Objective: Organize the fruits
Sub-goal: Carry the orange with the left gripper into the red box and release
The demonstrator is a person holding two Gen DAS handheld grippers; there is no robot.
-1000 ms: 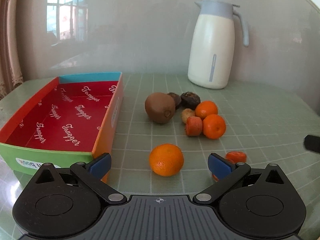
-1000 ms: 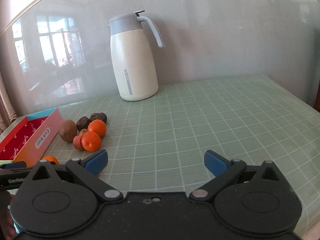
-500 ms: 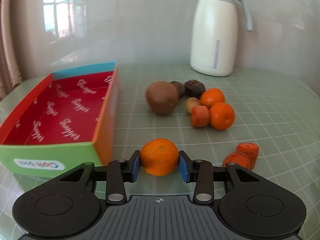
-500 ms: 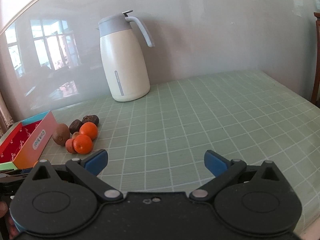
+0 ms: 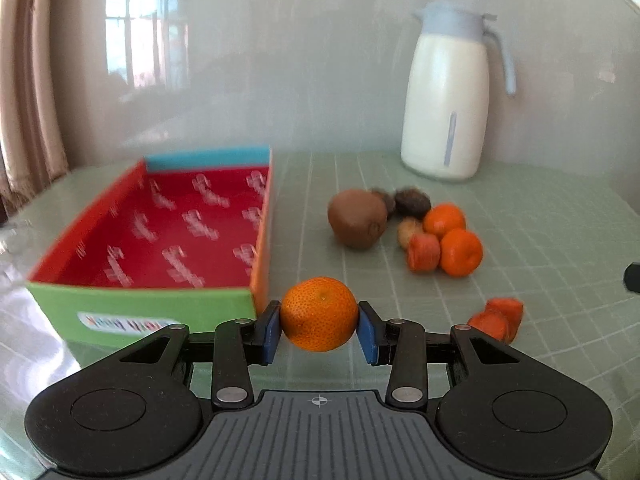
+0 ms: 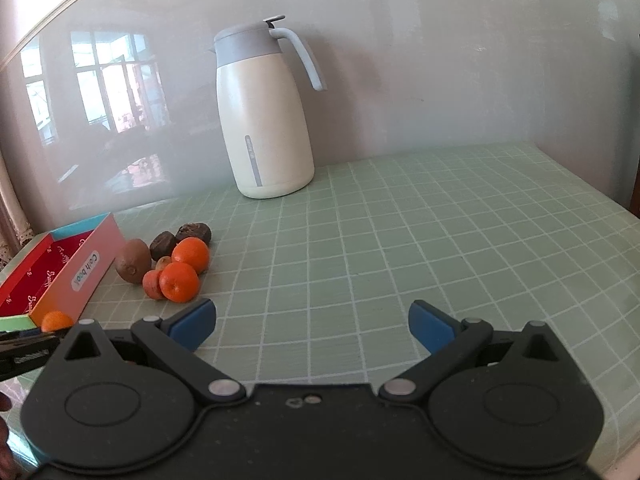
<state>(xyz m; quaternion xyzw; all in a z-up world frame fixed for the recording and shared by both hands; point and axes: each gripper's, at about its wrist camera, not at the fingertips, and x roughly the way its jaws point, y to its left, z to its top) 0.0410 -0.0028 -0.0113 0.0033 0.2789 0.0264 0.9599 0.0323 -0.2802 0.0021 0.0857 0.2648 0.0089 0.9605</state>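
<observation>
- The left hand-held gripper (image 5: 319,330) is clenching a small round orange mandarin with dimpled peel (image 5: 319,313), its two blue pads pressing on the fruit's left and right sides.
- The mandarin is sitting just off the near right corner of a shallow rectangular cardboard box with a red printed floor and green, orange and blue walls (image 5: 140,306); whether the fruit is clear of the pale green gridded tabletop (image 5: 540,208) cannot be told.
- The right hand-held gripper (image 6: 312,326) is hanging released over bare tabletop, with nothing between its blue pads.
- The remaining fruit is lying in a cluster on the tabletop, right of the box: a brown fuzzy kiwi (image 5: 357,219), two more mandarins (image 5: 460,252), dark wrinkled fruits and small orange-red pieces.
- A tall cream jug with a grey-blue lid (image 5: 448,100) is standing behind them, well apart.
- As a judgement, the step in hand is carrying the mandarin into the box; doing it well probably means lifting above the orange side wall before crossing, keeping the squeeze gentle, and lowering close to the red floor before letting go so it does not roll.
- The mandarin is nearly a sphere, with no clear long axis; a small pale dimple is facing up and toward the camera.
- The box's long axis is running away from the camera.
</observation>
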